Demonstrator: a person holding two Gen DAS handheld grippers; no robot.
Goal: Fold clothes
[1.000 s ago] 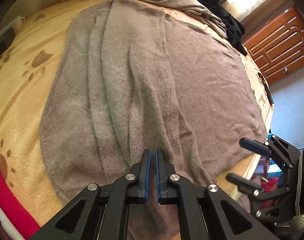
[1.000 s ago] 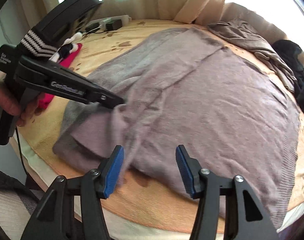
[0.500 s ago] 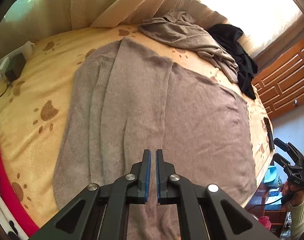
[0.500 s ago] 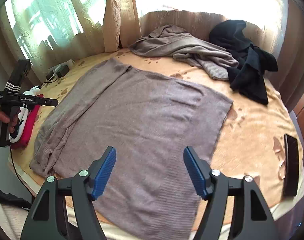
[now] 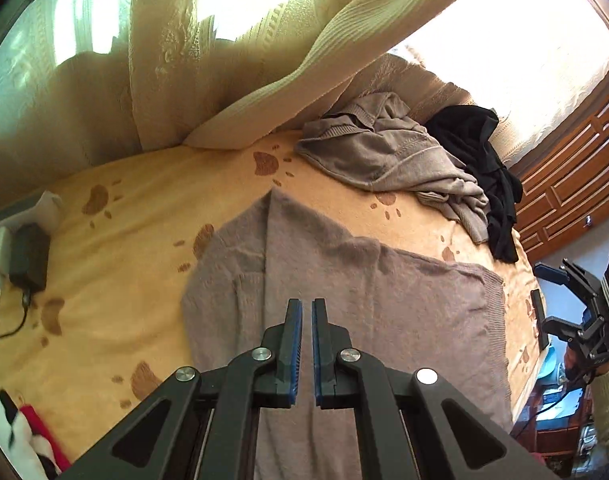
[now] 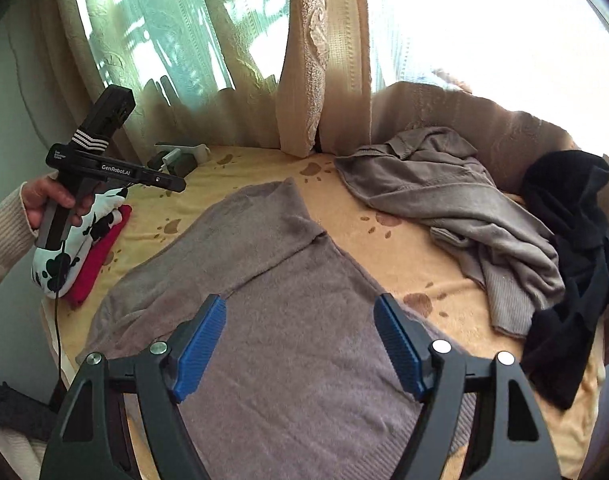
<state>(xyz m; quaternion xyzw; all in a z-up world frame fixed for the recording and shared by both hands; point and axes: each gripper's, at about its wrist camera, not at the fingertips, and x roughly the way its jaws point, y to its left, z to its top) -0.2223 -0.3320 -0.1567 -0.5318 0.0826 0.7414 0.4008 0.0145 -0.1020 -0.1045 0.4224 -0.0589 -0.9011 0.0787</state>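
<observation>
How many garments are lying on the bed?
3 clearly: taupe sweater spread flat near the front edge, crumpled grey-brown top by the curtain, black garment beside it at the right. The red pile may hide more.

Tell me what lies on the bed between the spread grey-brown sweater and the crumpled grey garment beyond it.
Only bare yellow blanket with brown paw prints lies between the spread sweater and the crumpled grey garment; they don't touch. The right wrist view shows it best.

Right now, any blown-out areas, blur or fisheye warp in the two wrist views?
Left wrist view: window blown out at upper right, bed edge bowed by the fisheye, spread brown sweater sharp. Right wrist view: window white at upper right, curtain backlit, black garment loses detail, no motion blur.
</observation>
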